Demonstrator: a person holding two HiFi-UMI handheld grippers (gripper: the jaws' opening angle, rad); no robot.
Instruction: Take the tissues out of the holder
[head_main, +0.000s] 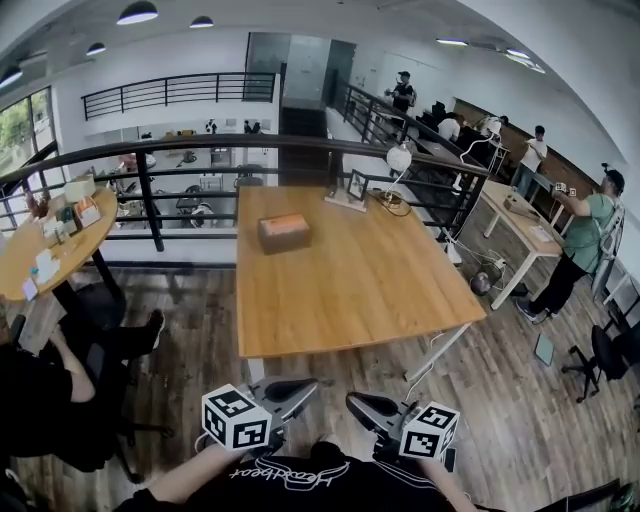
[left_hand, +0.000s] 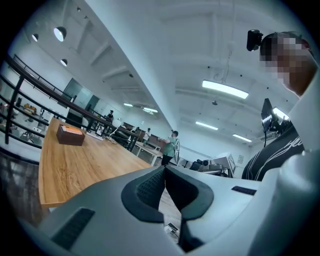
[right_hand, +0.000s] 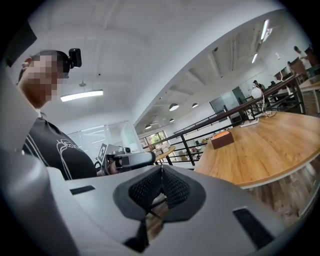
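Note:
A brown box-shaped tissue holder (head_main: 283, 232) with an orange-tinted top stands on the far left part of the long wooden table (head_main: 350, 290). It also shows far off in the left gripper view as the holder (left_hand: 70, 135) and in the right gripper view as the holder (right_hand: 222, 139). Both grippers are held low by the person's body, short of the table's near edge. My left gripper (head_main: 298, 386) is shut with nothing in it, its tips touching (left_hand: 164, 170). My right gripper (head_main: 360, 402) is likewise shut and empty (right_hand: 161, 167), and points toward the left gripper (right_hand: 127, 159).
A picture frame (head_main: 356, 185) and a white lamp (head_main: 398, 158) stand at the table's far edge by a black railing (head_main: 200, 145). A round table (head_main: 50, 250) and a seated person (head_main: 60, 390) are at the left. People stand at desks on the right (head_main: 585, 240).

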